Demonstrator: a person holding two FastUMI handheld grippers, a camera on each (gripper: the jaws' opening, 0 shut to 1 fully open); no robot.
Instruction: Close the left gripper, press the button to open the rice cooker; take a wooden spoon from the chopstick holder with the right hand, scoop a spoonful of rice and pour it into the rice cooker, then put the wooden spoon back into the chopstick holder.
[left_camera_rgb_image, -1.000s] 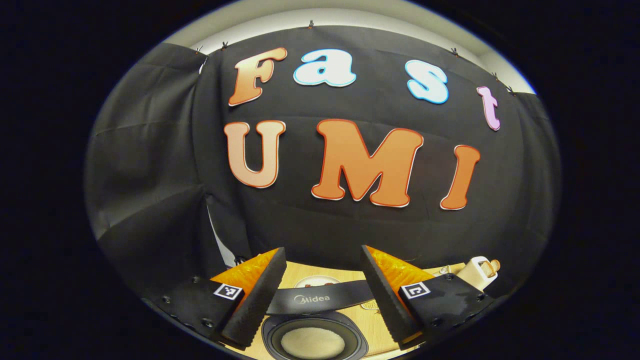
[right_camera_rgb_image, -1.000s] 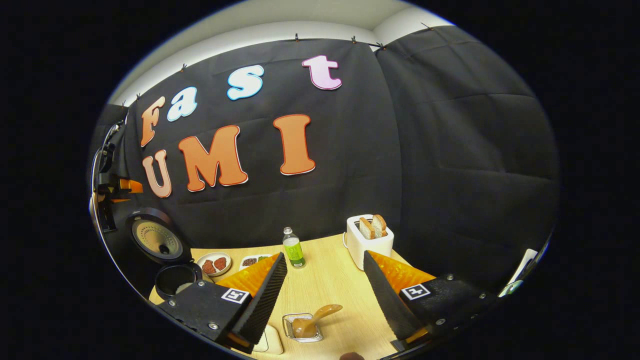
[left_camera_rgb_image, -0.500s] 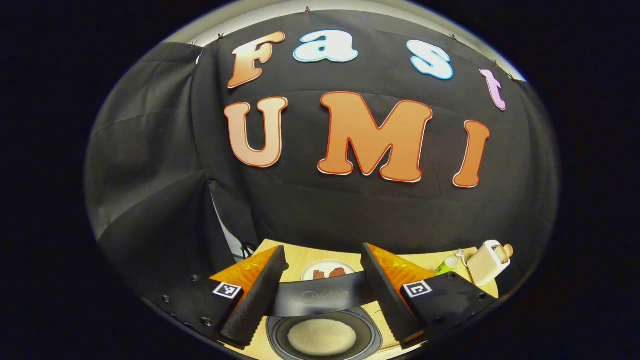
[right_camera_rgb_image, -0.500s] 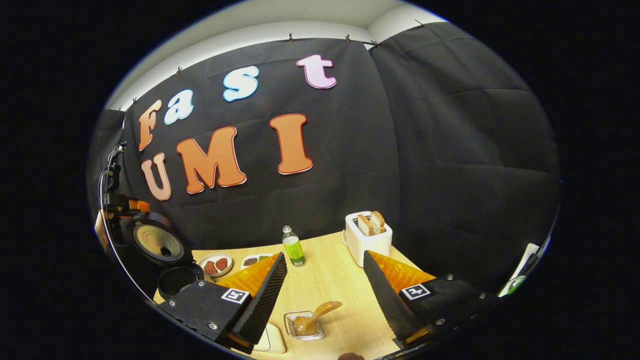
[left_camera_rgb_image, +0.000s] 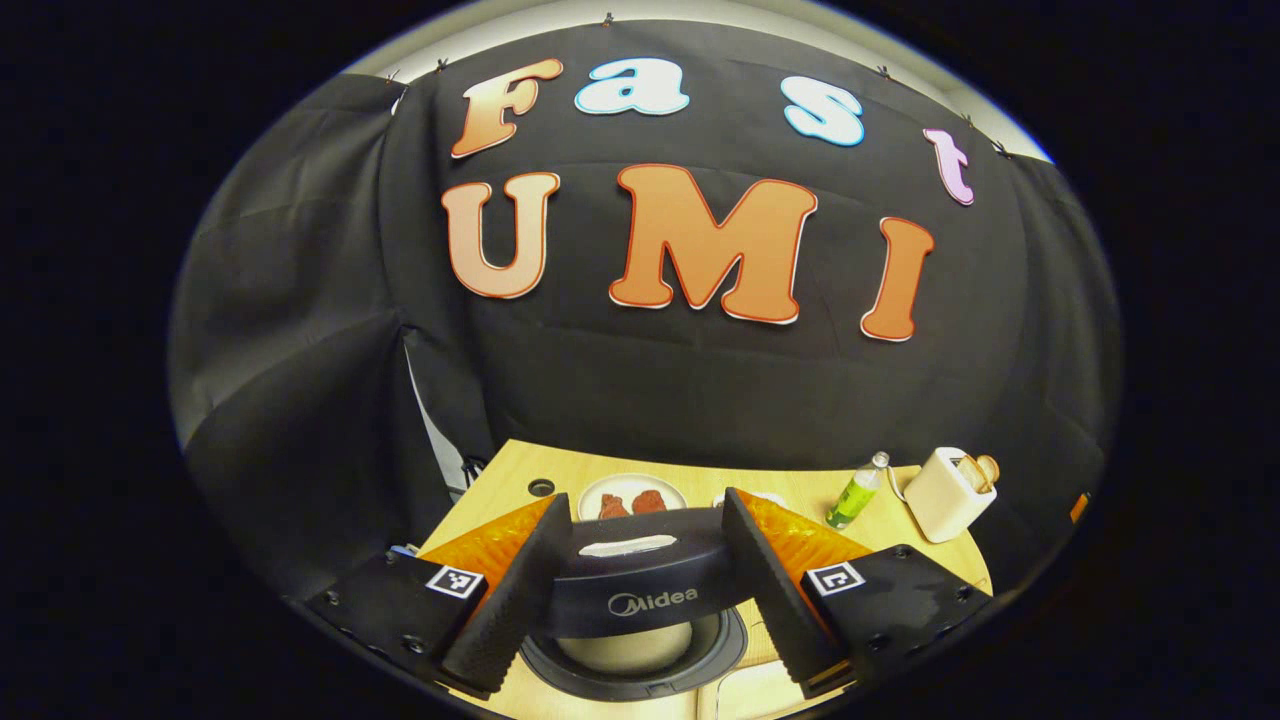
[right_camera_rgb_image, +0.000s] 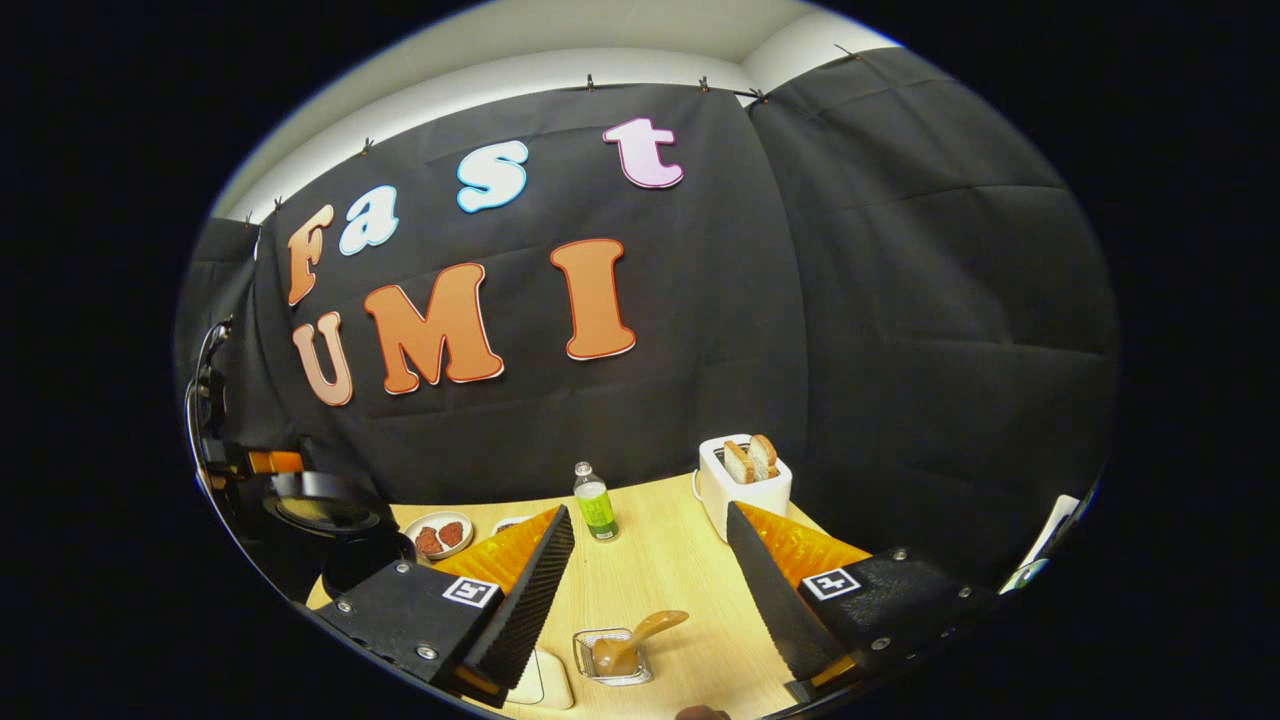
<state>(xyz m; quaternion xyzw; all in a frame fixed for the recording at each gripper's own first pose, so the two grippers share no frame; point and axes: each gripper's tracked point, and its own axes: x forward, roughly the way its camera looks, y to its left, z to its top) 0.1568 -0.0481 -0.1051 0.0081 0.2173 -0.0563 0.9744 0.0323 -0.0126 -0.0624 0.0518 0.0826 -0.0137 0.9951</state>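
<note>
A staged kitchen set inside a recording booth: black cloth (right_camera_rgb_image: 900, 300) clipped up as walls around a light wooden tabletop (right_camera_rgb_image: 660, 580) carrying a toaster (right_camera_rgb_image: 745, 480), rice cooker (left_camera_rgb_image: 640, 600), bottle (right_camera_rgb_image: 595, 505) and plated food (left_camera_rgb_image: 630, 497).

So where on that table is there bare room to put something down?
The widest bare patch of table lies between the green bottle, the toaster and the holder with the wooden spoon. It is crowded on the far side of the rice cooker, by the plate of food.
</note>
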